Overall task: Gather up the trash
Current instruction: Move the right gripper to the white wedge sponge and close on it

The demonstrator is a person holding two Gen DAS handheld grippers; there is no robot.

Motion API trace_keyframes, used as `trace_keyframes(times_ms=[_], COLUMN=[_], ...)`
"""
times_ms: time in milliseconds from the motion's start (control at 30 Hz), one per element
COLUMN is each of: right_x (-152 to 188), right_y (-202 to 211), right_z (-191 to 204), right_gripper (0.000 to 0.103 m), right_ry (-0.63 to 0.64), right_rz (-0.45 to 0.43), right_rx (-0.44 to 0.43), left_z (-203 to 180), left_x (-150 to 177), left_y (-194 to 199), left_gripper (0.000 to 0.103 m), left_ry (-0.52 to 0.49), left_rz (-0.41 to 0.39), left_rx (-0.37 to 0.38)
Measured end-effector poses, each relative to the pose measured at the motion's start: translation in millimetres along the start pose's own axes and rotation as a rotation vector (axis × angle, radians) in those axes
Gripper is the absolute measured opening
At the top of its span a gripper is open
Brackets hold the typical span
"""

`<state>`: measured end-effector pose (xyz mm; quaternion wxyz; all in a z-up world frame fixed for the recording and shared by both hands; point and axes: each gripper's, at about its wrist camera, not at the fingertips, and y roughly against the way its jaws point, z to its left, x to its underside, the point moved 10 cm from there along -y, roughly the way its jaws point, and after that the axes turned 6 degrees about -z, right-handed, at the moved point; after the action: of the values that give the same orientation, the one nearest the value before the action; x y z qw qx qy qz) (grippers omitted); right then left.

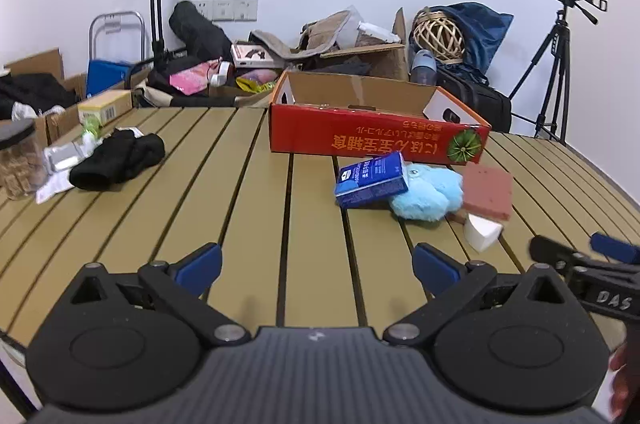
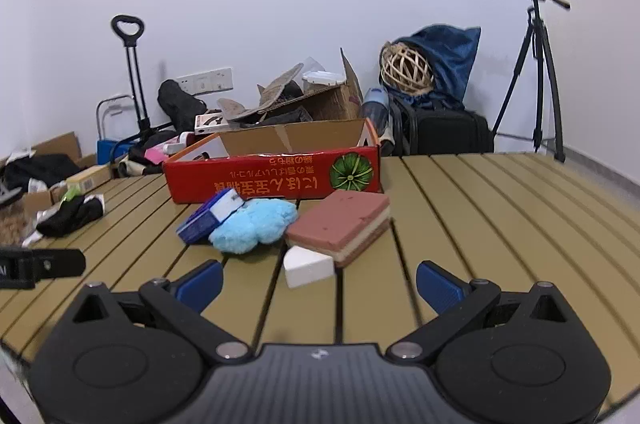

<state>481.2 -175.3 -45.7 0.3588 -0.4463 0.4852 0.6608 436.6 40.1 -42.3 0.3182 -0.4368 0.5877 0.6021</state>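
1. Holding both jaws spread wide and empty: left gripper (image 1: pixel 316 264) over bare slats, right gripper (image 2: pixel 319 282) facing the pile.
2. Risking a skid of the small white wedge-shaped block (image 2: pixel 308 266), lying nearest, touching the layered pink-and-cream foam slab (image 2: pixel 340 226).
3. Possibly snagging the fluffy light-blue plush lump (image 2: pixel 252 226) while reaching for the blue printed carton (image 2: pixel 210 218) leaning on it.
4. Overshooting could mean dropping pieces behind the open red cardboard box (image 2: pixel 272 178) at the slatted tan table's (image 2: pixel 480 208) far edge.
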Motion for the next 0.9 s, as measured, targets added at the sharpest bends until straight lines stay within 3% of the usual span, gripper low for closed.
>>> trace_keyframes(times_ms=[167,533,600,733,900], right_x=[11.4,14.8,16.1,20.6,25.2], right_y=[-38.3,-78.0,-83.0,-90.6,-93.3], right_z=[7.2,18.3,18.7,17.6,12.5], right_gripper=[0.099,0.076,0.063,0.054,0.034], right_ry=[0.001,-0.003,-0.017,-0.043,-0.081], right_rz=[0.056,0.112,0.124,0.156,0.182], right_rx=[0.031,0.057,0.062,0.074,0.059], left_z=[3.8,11.7,11.4,10.8,12.1], left_x=[-3.1,4.2,4.1,4.8,5.6], left_y=[-27.5,-49.9,-49.9,-49.4,-48.6], left_gripper=[0.103,0.103,0.103,0.103,0.103], left_ry=[-0.024,0.031,0.043,0.030,0.026], left_rz=[-0.004,0.034,0.033,0.031,0.028], left_rx=[-0.037,-0.037,-0.026,-0.031,-0.034])
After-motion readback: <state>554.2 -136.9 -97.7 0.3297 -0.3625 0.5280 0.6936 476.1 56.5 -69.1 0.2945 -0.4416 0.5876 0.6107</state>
